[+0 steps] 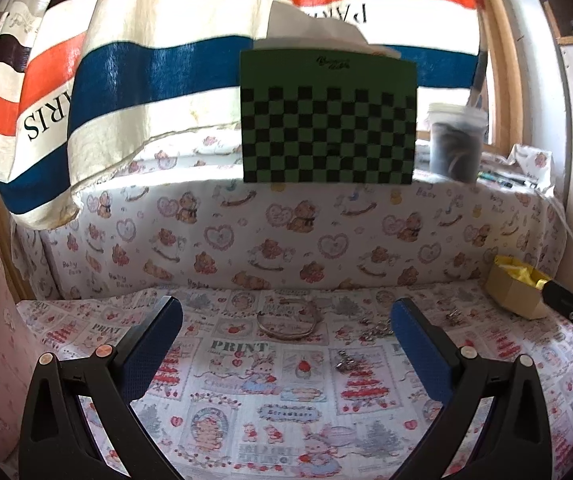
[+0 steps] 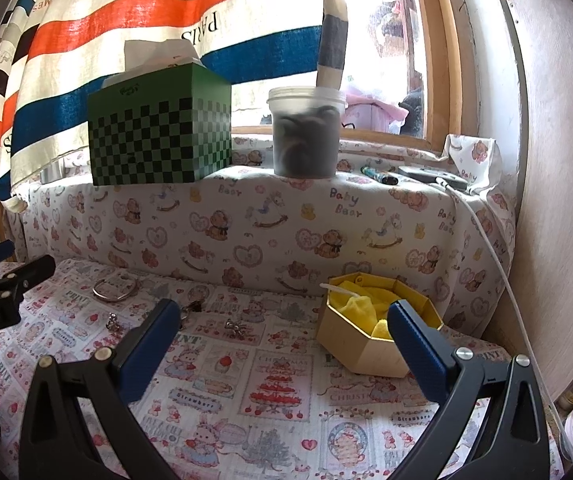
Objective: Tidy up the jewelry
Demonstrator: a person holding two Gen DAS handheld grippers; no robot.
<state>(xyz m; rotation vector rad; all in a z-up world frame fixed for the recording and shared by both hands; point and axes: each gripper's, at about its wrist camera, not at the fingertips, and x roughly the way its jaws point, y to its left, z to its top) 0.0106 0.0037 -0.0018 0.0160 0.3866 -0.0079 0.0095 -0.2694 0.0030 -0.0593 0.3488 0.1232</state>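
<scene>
**Both My Grabbers Are Wide Open and Holding Nothing**

My left gripper [image 1: 286,320] has its jaws spread far apart with nothing between them. My right gripper [image 2: 284,318] is the same, wide and empty.

The jewelry lies loose on the printed cloth [image 1: 246,420]. In my left view, the silver bangle [image 1: 288,323] sits in the middle of the frame, between my two blue fingers [image 1: 154,344] but farther back. A little silver charm [image 1: 345,361] lies lower and to the right of it. More small shiny bits [image 1: 376,326] sit close to my right-hand finger, and another tiny piece [image 1: 453,316] lies farther right.

The gold box [image 2: 374,328] with the yellow lining is where I think the jewelry should go. In my right view it sits at the lower right, partly behind my right-hand finger. In that view the bangle [image 2: 115,289] is far off at the left, well apart from the box.

I think nothing is put away yet, because I see only yellow lining in the box.

What could go wrong? The small pieces are tiny and lie flat, so my wide fingers could slide over them or push them away. I might pinch the soft cloth too, and that would drag the other pieces around. The light box could tip or scoot if I bump it. My two grabbers are near each other, so they could knock together.
</scene>
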